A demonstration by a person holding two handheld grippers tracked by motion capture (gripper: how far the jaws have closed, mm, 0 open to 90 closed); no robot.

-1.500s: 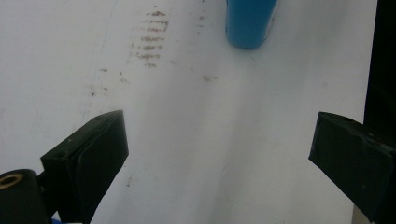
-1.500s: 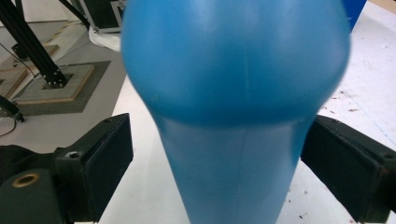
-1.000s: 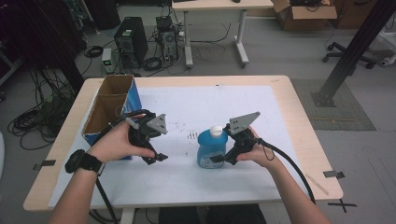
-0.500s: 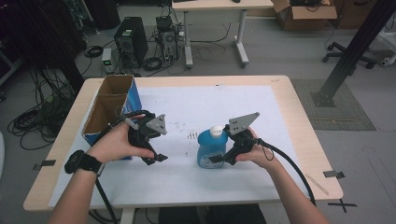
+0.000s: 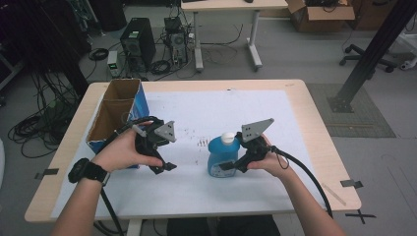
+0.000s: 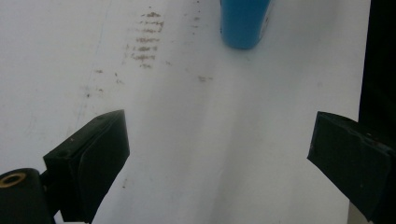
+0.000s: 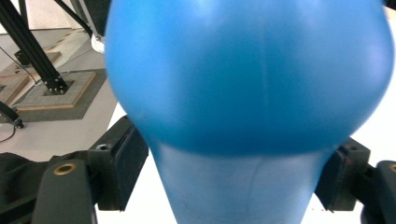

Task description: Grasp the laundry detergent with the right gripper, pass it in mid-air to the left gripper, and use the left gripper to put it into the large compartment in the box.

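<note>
Right gripper (image 5: 231, 166) jaws have just been closing onto the narrow waist of the upright blue plastic bottle with white cap (image 5: 222, 158), centre frame on the bench (image 5: 295, 98), for a secure grab; left gripper (image 5: 166, 167) waits left of it, jaws wide, empty.

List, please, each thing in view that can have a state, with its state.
Blue bottle: upright on the table, white cap on.
Right hand-held gripper: jaws just closing, pads on both sides of the bottle's narrow part.
Left hand-held gripper: open, nothing between the jaws, above the white mat.
Cardboard box: open at the top, at the table's left edge.
</note>
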